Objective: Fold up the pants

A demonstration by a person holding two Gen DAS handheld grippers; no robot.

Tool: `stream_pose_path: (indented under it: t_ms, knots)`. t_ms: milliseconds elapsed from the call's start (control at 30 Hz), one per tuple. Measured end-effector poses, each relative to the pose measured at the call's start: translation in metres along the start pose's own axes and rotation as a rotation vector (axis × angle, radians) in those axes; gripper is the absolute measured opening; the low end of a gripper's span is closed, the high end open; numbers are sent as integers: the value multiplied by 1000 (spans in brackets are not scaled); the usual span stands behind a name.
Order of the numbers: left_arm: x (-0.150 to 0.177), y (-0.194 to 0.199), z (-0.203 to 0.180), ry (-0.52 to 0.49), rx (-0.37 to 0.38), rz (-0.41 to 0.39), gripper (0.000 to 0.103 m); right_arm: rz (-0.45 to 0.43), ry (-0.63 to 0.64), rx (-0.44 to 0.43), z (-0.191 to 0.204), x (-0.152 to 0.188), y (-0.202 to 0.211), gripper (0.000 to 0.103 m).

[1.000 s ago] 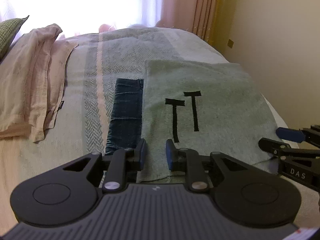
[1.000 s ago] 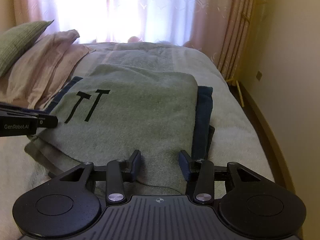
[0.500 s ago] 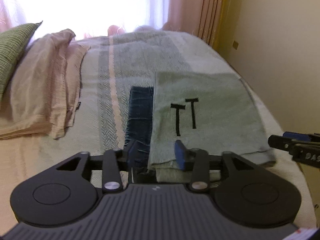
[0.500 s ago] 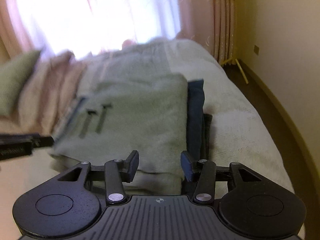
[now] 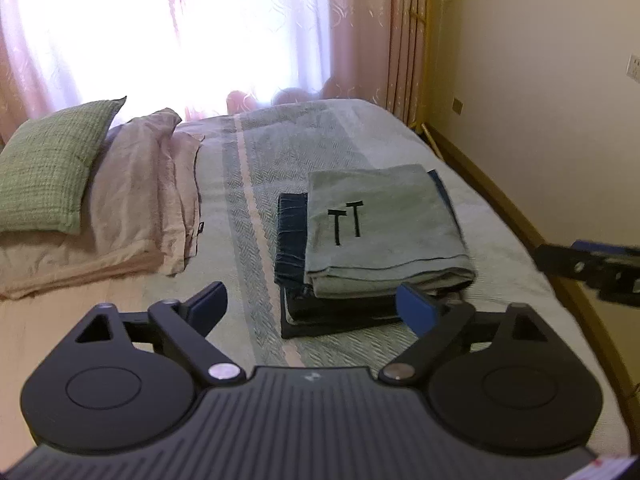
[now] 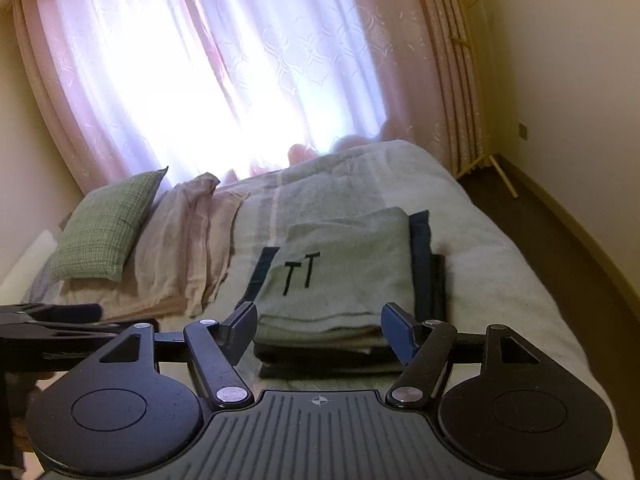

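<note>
Folded grey-green pants [image 5: 384,224] with a black "TT" mark lie on top of a pile of folded dark garments [image 5: 290,240] on the bed. My left gripper [image 5: 316,304] hovers above and in front of the pile, its jaws opening wide with nothing between them. The right gripper [image 6: 318,326] also hangs in front of the pants [image 6: 344,276], jaws opening, nothing held. The right gripper's tip [image 5: 588,266] pokes in at the right edge of the left wrist view. The left gripper [image 6: 52,318] shows at the left of the right wrist view.
The bed's striped green cover [image 5: 256,168] stretches to a bright curtained window [image 6: 208,80]. A green cushion [image 5: 52,168] and beige pillows [image 5: 132,200] lie at the left. A cream wall [image 5: 540,80] and dark floor [image 6: 560,248] run along the right side.
Both grippers have risen and drawn back from the pile's near edge. Their jaws went from narrow to wide open, and the pants now lie free on the pile.
</note>
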State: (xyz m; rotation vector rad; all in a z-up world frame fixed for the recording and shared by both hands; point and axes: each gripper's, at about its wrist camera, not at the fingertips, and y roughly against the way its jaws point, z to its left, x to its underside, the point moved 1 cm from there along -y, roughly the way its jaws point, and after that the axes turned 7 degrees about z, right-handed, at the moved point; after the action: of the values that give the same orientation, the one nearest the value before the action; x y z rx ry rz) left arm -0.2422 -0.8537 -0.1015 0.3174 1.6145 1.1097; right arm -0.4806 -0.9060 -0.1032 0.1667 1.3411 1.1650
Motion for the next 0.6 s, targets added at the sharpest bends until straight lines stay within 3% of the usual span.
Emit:
stream_pose_path:
  t_ms: [133,267,600]
  knots:
    - [14,34,0,33,11,-3,102,61,1,-7,9,5,24,66]
    - [30,58,-3,20,-9,4,102,88,34,29,22,19,51,66]
    - [61,124,0,-14,3,-3,102,66,-23,73,50,58,119,66]
